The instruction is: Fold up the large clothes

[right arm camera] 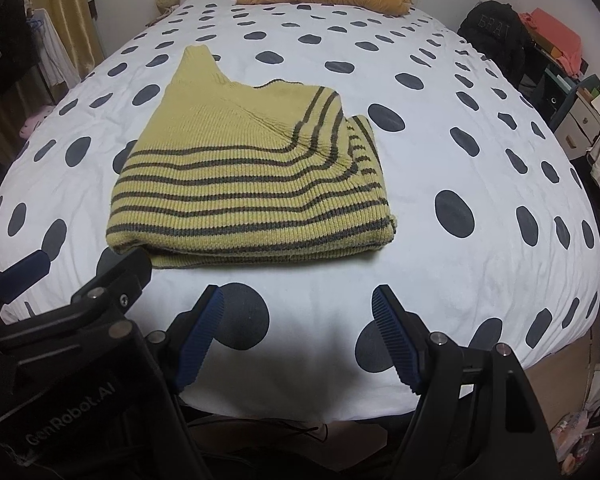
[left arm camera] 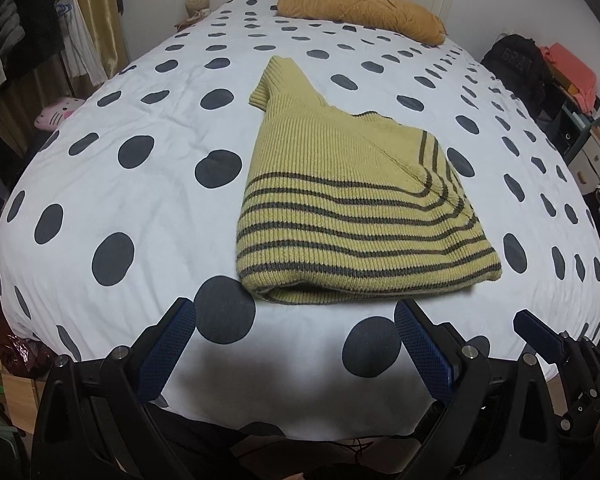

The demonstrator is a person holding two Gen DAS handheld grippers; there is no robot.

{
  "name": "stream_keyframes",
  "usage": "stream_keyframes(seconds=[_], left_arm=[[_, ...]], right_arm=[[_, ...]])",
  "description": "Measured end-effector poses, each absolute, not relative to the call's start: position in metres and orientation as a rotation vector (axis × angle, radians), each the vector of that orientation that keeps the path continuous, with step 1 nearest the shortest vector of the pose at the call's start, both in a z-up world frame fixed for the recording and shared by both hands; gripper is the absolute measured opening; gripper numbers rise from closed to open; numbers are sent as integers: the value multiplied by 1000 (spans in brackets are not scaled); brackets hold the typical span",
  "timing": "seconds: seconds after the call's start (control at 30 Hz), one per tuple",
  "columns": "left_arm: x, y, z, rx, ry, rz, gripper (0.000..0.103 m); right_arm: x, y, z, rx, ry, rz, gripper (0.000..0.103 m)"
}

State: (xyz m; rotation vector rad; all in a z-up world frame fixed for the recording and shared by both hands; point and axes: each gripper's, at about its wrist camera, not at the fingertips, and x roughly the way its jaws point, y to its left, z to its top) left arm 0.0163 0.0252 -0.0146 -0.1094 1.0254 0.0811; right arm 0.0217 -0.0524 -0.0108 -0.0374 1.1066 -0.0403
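Both the left gripper (left arm camera: 296, 344) and right gripper (right arm camera: 298, 332) are hovering empty, jaws apart, just short of the folded sweater (left arm camera: 352, 208), leaving it lying flat.

Both wrist cameras look steeply down from the foot of the white, dark-dotted bed cover (left arm camera: 148, 208), facing its headboard end. The left view sits left of the right; both share the folded yellow-green striped knit sweater (right arm camera: 252, 176) nearby.

The sweater (left arm camera: 352, 208) hides its own folded-under layers; the left claw (right arm camera: 80, 268) partly covers its near corner, and clutter beside the bed (left arm camera: 100, 168) blurs.
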Motion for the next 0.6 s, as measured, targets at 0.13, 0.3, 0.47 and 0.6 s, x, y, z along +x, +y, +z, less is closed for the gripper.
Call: stream_keyframes(seconds=[0.13,0.3,0.47,0.6], left_arm=[[20,23,-13,-108,1027,88,100],[22,22,-11,-105,1024,97,100],[20,20,-10,-102,1018,101,100],[19,19,-9,-99,1015,98,100]], right_arm=[[27,-53,-9,-43,1107,-44,77],[30,-54,-8,-45,1108,-40,77],[32,-55,-8,-48,1107,-36,77],[32,-55,-8,-47,1112,-35,77]])
